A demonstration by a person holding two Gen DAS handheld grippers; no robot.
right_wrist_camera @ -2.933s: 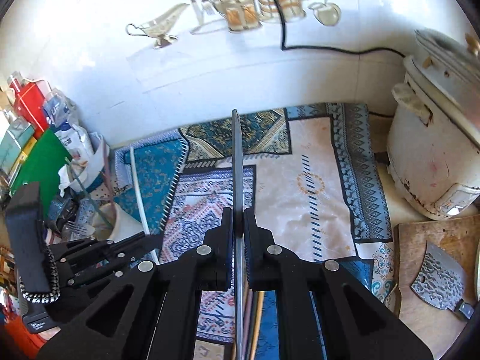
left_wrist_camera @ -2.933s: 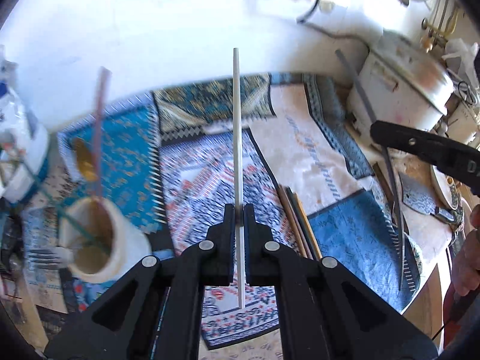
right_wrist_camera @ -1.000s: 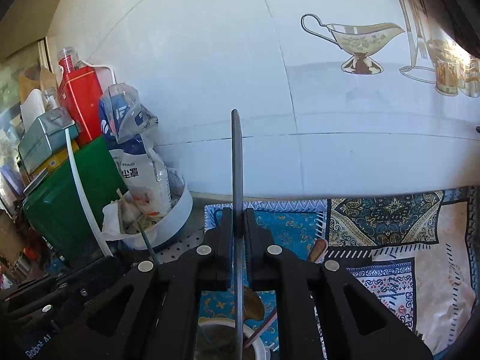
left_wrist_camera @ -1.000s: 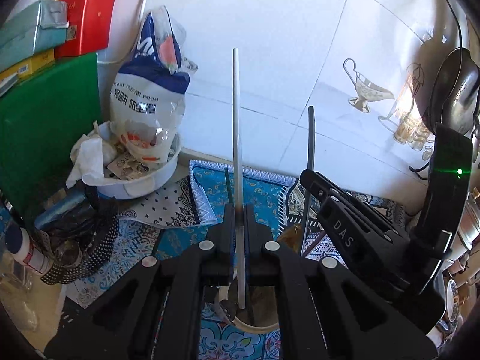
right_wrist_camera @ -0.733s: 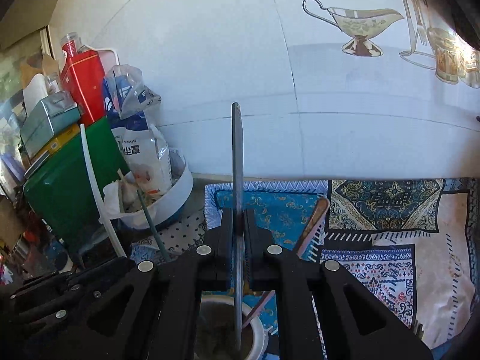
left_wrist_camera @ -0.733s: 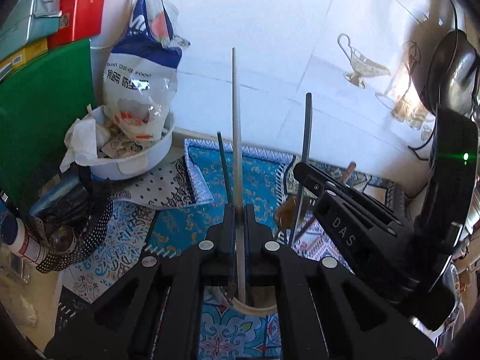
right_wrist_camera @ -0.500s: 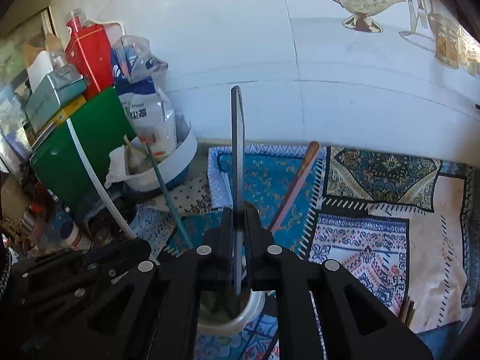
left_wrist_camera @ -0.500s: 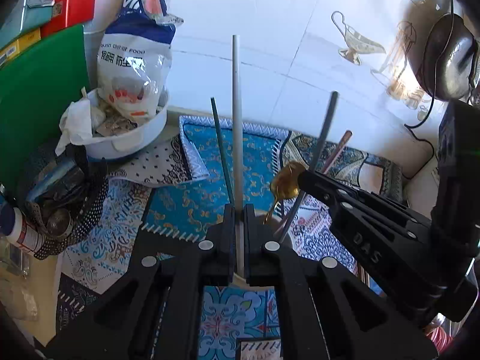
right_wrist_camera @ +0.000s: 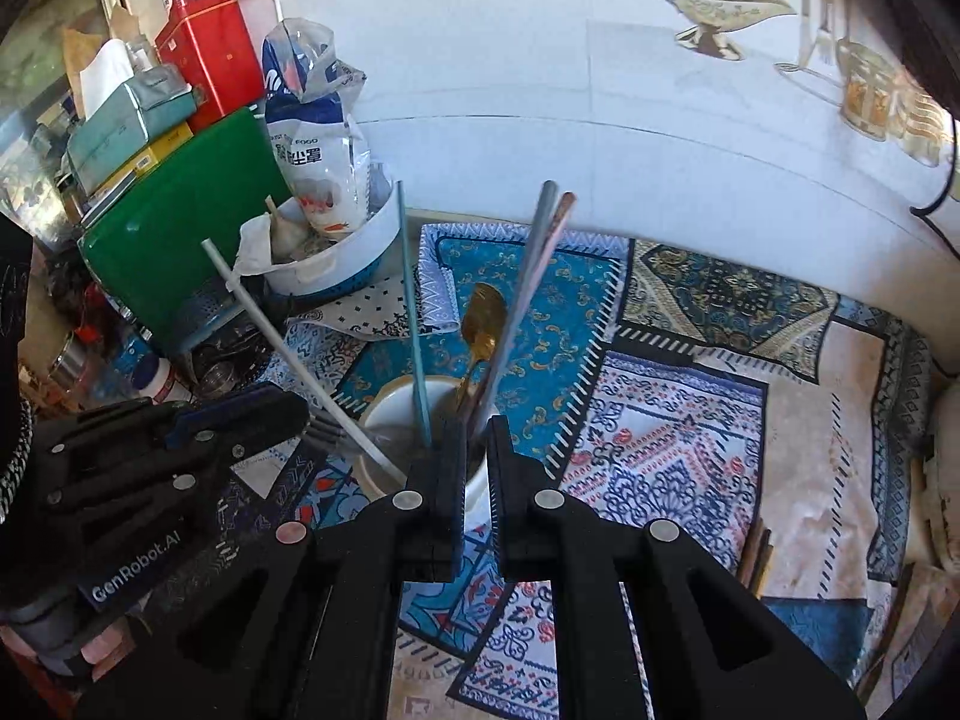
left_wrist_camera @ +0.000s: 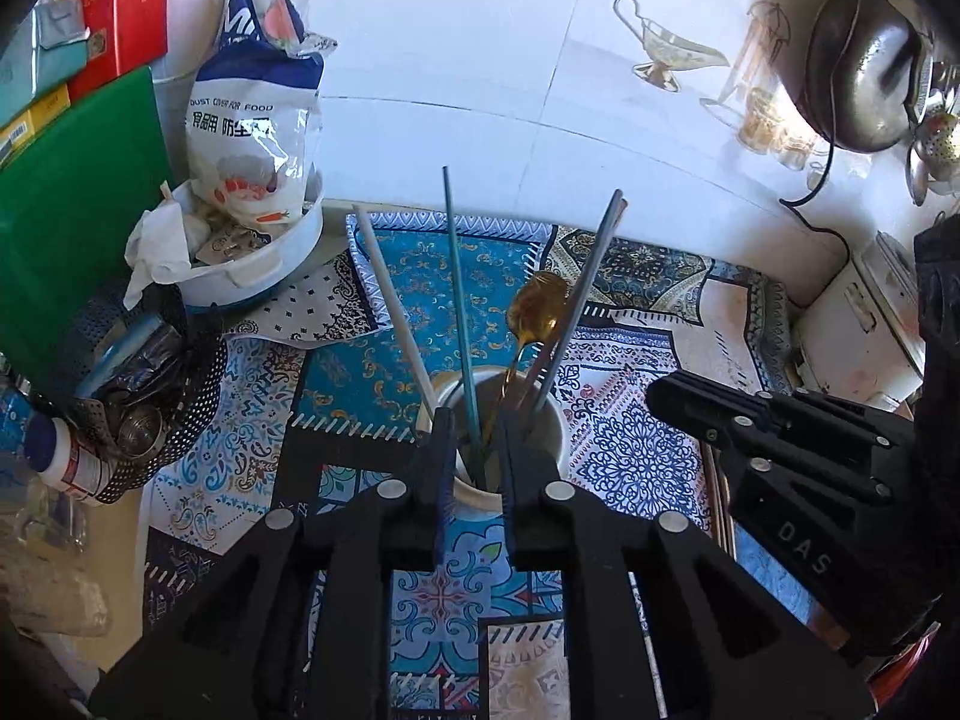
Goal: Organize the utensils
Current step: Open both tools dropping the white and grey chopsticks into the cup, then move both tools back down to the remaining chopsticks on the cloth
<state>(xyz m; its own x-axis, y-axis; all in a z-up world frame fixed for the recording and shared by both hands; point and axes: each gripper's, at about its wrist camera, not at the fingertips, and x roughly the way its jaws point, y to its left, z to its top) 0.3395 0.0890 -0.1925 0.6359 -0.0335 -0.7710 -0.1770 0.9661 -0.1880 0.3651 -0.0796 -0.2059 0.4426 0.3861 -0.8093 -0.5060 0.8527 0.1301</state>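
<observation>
L gripper point(left_wrist_camera: 474, 450) jaws opening, empty; white chopstick point(left_wrist_camera: 393, 306) released into cup point(left_wrist_camera: 555, 420), leaning 11 o'clock. R gripper point(right_wrist_camera: 477, 450) narrow, empty; grey chopstick point(right_wrist_camera: 522, 294) dropped too. Both stowed.

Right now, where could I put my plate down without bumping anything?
The patterned mats between the white cup and the rice cooker lie bare. It is crowded left of the cup: the white tub, the green board and the mesh basket.
</observation>
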